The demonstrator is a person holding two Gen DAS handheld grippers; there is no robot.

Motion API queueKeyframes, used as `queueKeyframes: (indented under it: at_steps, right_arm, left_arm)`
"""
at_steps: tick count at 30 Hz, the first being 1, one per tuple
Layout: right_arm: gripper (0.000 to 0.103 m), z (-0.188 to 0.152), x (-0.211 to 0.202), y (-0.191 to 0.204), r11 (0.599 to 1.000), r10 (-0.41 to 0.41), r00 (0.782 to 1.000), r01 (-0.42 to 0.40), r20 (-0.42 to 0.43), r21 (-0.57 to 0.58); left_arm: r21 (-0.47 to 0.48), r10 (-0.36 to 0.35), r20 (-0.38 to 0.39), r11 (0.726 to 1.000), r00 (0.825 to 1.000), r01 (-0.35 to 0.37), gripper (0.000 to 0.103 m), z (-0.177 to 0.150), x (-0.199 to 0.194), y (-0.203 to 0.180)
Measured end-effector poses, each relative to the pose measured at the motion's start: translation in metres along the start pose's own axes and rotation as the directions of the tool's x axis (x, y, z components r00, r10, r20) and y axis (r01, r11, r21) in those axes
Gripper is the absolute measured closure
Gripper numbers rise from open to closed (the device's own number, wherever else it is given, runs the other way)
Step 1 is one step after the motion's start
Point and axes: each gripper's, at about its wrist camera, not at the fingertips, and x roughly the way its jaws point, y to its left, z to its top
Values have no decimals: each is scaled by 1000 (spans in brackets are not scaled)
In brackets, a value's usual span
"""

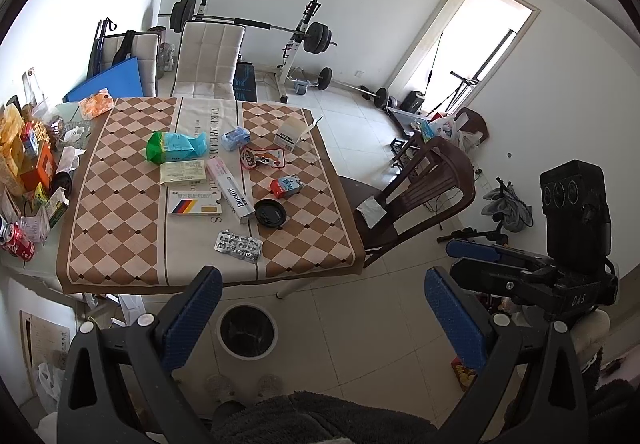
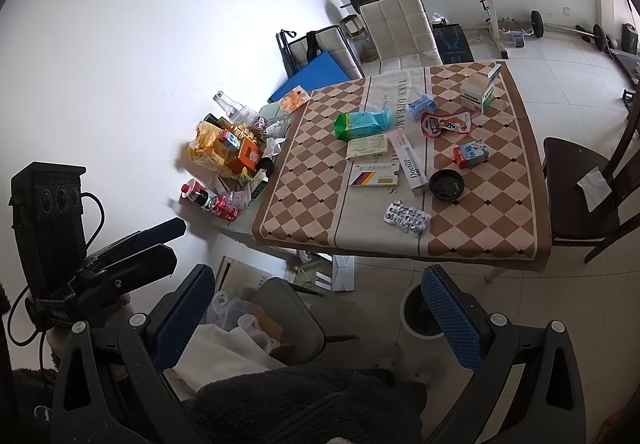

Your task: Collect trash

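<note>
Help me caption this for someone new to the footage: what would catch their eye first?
The brown-and-cream checkered tablecloth on the table, strewn with litter: a green-and-blue plastic packet near the middle, a silver blister pack by the near edge. A round white waste bin with a black liner stands on the floor below that edge. Both hand-held grippers, left and right, are open and empty.

Bin [image 2: 416,314] half behind the right tool's finger (contents indiscernible)
</note>
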Motion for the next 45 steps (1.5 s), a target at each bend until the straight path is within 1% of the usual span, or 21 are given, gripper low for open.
queueKeyframes:
  at_steps: [10, 30, 45]
  right_arm:
    - [0, 5, 5, 8, 1000, 12, 1000, -12, -2, -9]
    - [0, 2, 5, 5, 1000, 21, 1000, -21, -3, -6]
    - [0, -1, 8, 11, 1000, 28, 1000, -28, -3, -7]
  left_arm:
    - [-3, -4, 2, 1000, 1000, 4, 0, 1, 0, 0]
    - [-8, -11, 4, 1000, 1000, 11, 0, 0, -1, 2]
    - [-7, -16, 3, 1000, 1000, 16, 0, -1, -3, 3]
